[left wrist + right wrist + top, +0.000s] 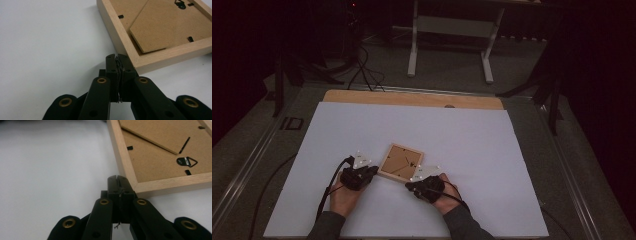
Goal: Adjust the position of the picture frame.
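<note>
Both claws, left (117,57) and right (117,179), are pressed together beside the unlabelled wooden frame (400,162).

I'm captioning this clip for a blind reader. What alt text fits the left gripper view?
A wooden picture frame lies face down on a white table, its brown backing board showing. The left gripper rises from the bottom with its black jaws shut, tips beside the frame's near corner.

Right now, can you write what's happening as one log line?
picture frame: face down on white sheet | left gripper: shut, at frame corner | right gripper: shut, at frame corner
</note>
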